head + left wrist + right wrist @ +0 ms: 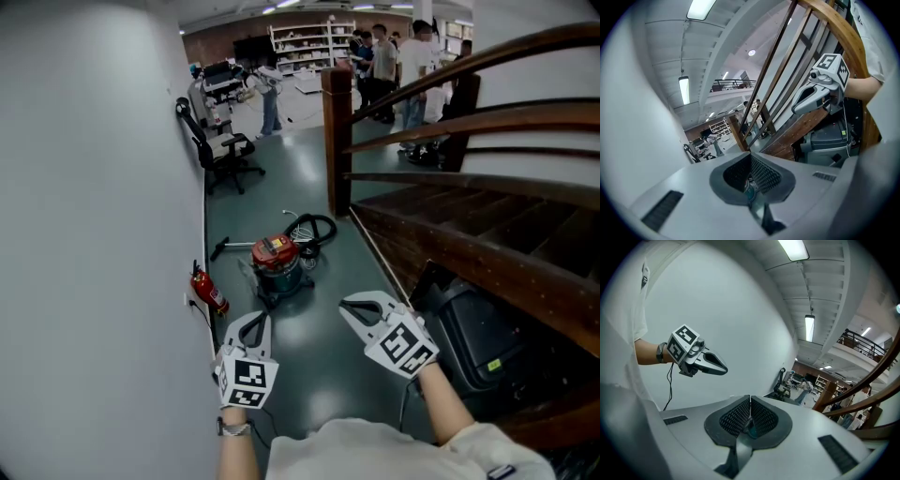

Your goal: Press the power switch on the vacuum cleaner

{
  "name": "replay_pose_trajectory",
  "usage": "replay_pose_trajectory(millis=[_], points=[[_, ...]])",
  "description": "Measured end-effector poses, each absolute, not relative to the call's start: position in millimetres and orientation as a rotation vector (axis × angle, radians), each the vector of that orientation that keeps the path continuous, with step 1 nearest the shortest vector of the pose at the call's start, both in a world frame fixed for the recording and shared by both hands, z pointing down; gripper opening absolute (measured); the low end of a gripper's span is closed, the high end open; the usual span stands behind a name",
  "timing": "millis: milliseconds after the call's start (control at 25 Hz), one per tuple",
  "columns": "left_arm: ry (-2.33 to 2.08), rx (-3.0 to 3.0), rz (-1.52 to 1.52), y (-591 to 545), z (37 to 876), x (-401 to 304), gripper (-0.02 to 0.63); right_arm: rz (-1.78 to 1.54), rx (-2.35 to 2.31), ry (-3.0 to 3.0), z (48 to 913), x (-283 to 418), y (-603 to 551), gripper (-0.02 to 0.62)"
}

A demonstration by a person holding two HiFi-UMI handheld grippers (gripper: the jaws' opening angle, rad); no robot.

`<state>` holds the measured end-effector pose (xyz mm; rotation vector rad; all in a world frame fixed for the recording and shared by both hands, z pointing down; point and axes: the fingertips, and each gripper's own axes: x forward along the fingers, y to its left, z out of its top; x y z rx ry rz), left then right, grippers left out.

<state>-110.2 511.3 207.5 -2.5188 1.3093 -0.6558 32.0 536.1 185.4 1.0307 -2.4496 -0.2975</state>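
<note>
While closed, empty, left claw (256,321), right claw (351,306) point toward vacuum cleaner (278,261); print illegible.

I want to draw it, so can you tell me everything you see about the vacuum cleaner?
The vacuum cleaner is a round drum standing upright on the dark green floor. Its top is red; the body below looks blue-grey. A black hose lies coiled behind it, and a pipe lies at its left. It sits between the white wall and the wooden stairs. The left tool and right tool are both short of it.
</note>
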Motion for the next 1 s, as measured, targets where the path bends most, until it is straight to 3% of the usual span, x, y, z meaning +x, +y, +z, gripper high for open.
replay_pose_trajectory(millis=[1000], points=[[1.313,-2.543,-0.709,490,234,-34,-0.002,-0.259,0.982,-2.449,213,101,510,0.029]])
